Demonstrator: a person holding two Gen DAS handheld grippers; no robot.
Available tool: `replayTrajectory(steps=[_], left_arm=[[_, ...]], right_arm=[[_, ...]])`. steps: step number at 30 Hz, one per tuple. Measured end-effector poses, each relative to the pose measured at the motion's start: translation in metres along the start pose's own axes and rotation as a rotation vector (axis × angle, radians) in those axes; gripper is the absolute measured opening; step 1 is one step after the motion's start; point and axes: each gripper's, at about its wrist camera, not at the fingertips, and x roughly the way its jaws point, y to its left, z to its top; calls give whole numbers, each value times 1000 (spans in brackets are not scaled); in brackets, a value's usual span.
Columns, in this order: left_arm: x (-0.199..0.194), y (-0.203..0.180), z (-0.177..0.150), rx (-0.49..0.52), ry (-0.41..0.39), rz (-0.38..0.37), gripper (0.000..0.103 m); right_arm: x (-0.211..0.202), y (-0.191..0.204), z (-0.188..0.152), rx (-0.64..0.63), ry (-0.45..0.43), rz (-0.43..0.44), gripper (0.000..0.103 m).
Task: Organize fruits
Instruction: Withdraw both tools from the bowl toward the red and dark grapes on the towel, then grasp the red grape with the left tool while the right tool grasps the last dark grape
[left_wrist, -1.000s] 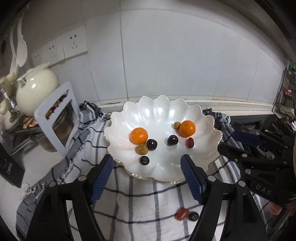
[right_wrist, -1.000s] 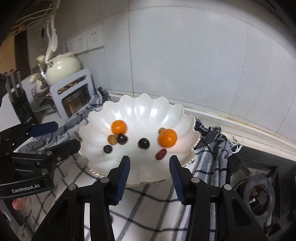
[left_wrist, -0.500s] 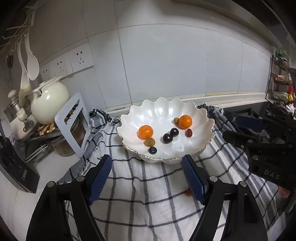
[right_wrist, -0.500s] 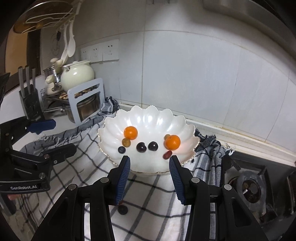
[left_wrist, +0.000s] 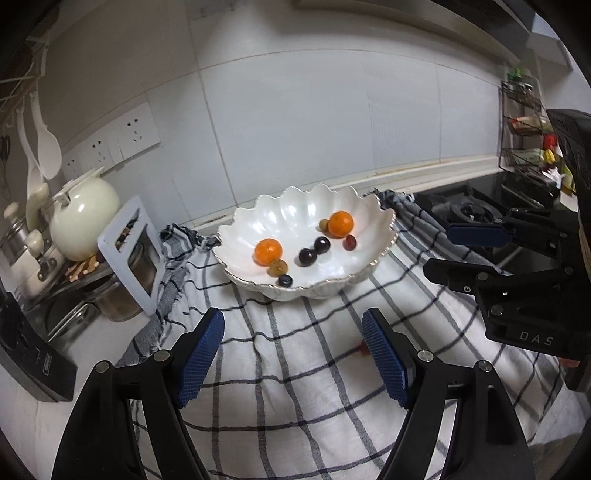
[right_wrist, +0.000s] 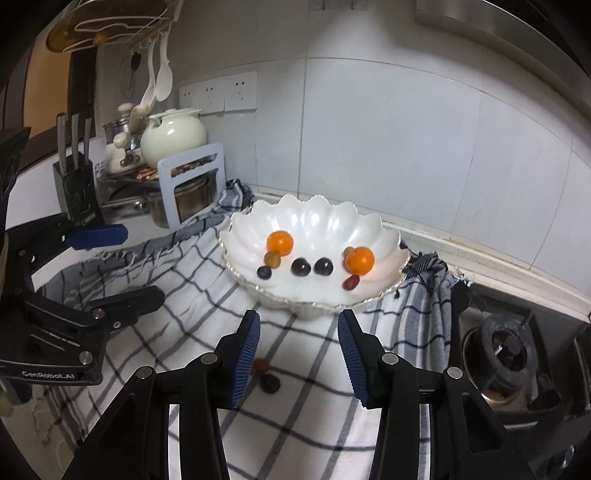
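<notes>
A white scalloped bowl (left_wrist: 295, 210) (right_wrist: 317, 221) rests on a checked cloth (left_wrist: 288, 369) (right_wrist: 303, 354). It holds two oranges (left_wrist: 268, 252) (right_wrist: 279, 242), several dark grapes (left_wrist: 307, 256) (right_wrist: 300, 266) and a red fruit (right_wrist: 350, 282). A red fruit (right_wrist: 260, 365) and a dark grape (right_wrist: 269, 384) lie loose on the cloth beside my right gripper's left finger. My left gripper (left_wrist: 293, 350) is open and empty, short of the bowl. My right gripper (right_wrist: 298, 350) is open with nothing between its fingers. Each gripper shows at the edge of the other's view.
A cream teapot (left_wrist: 83, 218) (right_wrist: 173, 136), a pot behind a white rack (left_wrist: 129, 258) (right_wrist: 192, 184), a knife block (right_wrist: 75, 184) and wall sockets (right_wrist: 218, 96) fill the left. A gas burner (right_wrist: 506, 354) sits right of the cloth. A spice rack (left_wrist: 528, 122) stands at far right.
Both grippers have drawn back from the bowl, which now looks smaller and farther. The loose fruits on the cloth have come into the right wrist view. Neither gripper's opening changed.
</notes>
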Motion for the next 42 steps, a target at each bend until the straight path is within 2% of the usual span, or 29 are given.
replayTrajectory(steps=[7, 25, 27, 42], left_arm=[[6, -6, -13, 43, 8, -46, 75], [45, -23, -34, 173, 50, -187, 53], [50, -27, -36, 191, 54, -205, 47], [86, -37, -38, 245, 96, -314, 33]], right_arm=[[5, 10, -17, -28, 34, 12, 45], [38, 13, -45, -48, 129, 46, 45], [43, 13, -48, -50, 142, 50, 45], [72, 15, -60, -93, 195, 78, 39]])
